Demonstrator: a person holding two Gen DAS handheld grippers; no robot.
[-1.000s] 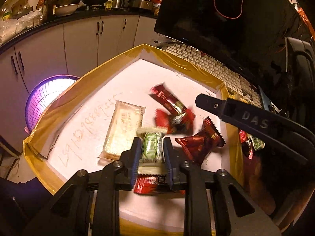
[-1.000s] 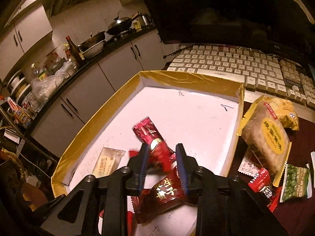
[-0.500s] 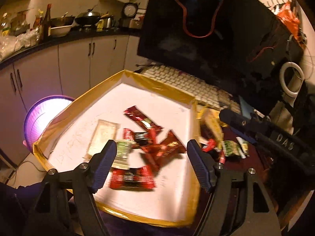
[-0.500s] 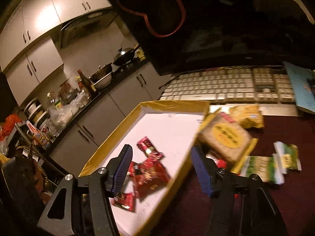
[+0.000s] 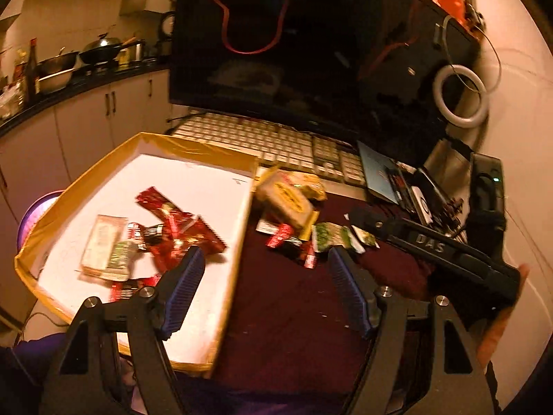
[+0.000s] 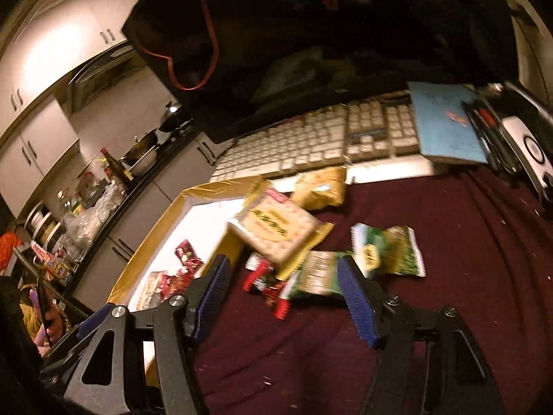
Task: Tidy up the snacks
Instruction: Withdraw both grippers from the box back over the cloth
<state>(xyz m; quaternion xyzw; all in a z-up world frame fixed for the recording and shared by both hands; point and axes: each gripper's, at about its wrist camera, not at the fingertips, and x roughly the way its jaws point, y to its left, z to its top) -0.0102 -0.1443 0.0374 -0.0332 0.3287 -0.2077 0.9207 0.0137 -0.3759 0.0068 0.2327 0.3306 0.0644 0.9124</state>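
A white tray with a yellow taped rim holds several red snack packets, a pale cracker pack and a small green packet. On the maroon cloth to its right lie a yellow cracker pack, green snack bags and small red packets. My left gripper is open and empty, above the tray's right edge. My right gripper is open and empty, above the loose snacks; its body shows in the left wrist view.
A white keyboard and a dark monitor stand behind the tray. A blue booklet and black devices lie at the right. Kitchen cabinets and a counter are at the left, beyond the table edge.
Both grippers have opened and let go of their packets in the tray. Both have pulled back and swung right, toward the loose snacks on the cloth.
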